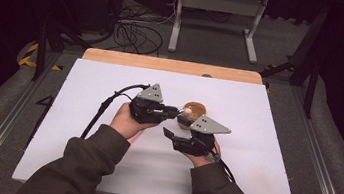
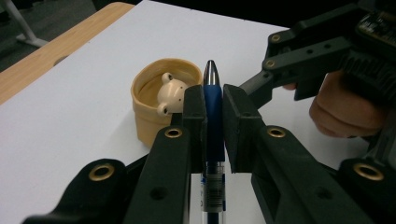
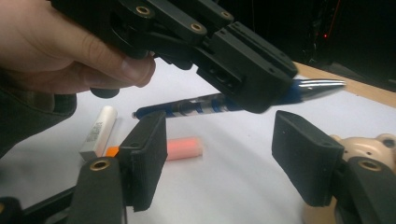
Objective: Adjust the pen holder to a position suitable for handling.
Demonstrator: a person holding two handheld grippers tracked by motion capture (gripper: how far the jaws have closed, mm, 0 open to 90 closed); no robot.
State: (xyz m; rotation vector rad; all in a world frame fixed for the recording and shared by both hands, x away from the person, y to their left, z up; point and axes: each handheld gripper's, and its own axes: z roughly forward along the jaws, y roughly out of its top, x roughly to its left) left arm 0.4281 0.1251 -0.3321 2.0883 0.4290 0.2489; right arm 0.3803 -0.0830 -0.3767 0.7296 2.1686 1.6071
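While the left gripper point(image 2: 214, 105) clamps the blue pen point(image 2: 213, 116) at mid-barrel, silver tip pointing toward the bear pot point(image 2: 149, 100), the right gripper point(image 3: 219, 158) sits just below the pen, jaws apart, nothing between them.

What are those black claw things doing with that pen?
A person holds a gripper in each hand over a white table. The left gripper has its fingers shut on a blue pen, tip pointing toward a tan bear-shaped cup. The right gripper sits beside it with its fingers apart and nothing between them. A white stick and a pink stick lie on the table.
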